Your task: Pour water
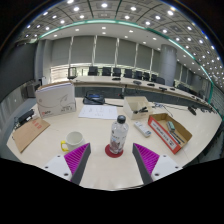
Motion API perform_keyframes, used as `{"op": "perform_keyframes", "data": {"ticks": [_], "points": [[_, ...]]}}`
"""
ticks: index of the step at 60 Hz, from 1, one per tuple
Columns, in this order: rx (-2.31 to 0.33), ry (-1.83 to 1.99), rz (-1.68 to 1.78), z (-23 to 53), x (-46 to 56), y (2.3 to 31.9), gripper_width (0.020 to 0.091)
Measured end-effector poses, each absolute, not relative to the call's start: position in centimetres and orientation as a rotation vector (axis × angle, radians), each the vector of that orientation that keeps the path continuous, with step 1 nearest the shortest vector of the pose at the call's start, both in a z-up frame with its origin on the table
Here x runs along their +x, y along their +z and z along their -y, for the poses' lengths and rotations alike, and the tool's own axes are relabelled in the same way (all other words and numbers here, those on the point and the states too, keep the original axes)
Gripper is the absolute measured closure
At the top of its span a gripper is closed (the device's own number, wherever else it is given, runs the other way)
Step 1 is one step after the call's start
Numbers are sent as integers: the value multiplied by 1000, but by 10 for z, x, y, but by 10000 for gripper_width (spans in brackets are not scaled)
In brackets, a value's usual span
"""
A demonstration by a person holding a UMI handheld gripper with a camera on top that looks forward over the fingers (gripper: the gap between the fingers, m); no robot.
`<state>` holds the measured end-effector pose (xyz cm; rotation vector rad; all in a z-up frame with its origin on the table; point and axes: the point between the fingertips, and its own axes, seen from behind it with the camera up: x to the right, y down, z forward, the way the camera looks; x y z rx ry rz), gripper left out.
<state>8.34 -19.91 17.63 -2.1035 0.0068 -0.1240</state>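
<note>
A clear plastic water bottle with a white cap stands upright on a red coaster on the pale table. It stands just ahead of my gripper, roughly centred between the fingers' line. My fingers are open, with purple pads spread wide and nothing between them. A white cup on a yellow-green coaster sits to the left of the bottle, beyond the left finger.
An open red and white box lies to the right. A remote lies between it and the bottle. A cardboard box, papers, a white board and a brown folder sit farther back. Chairs line the far conference tables.
</note>
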Motion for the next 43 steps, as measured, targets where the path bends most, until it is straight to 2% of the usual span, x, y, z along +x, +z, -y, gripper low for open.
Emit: {"op": "perform_keyframes", "data": {"ticks": [12,23,43], "points": [[-2145,-103,-18,284,30,211,246],[-2165,-83,-5,325,-1,218,242],[-2170,-138,-25,334,7,219,242]]}}
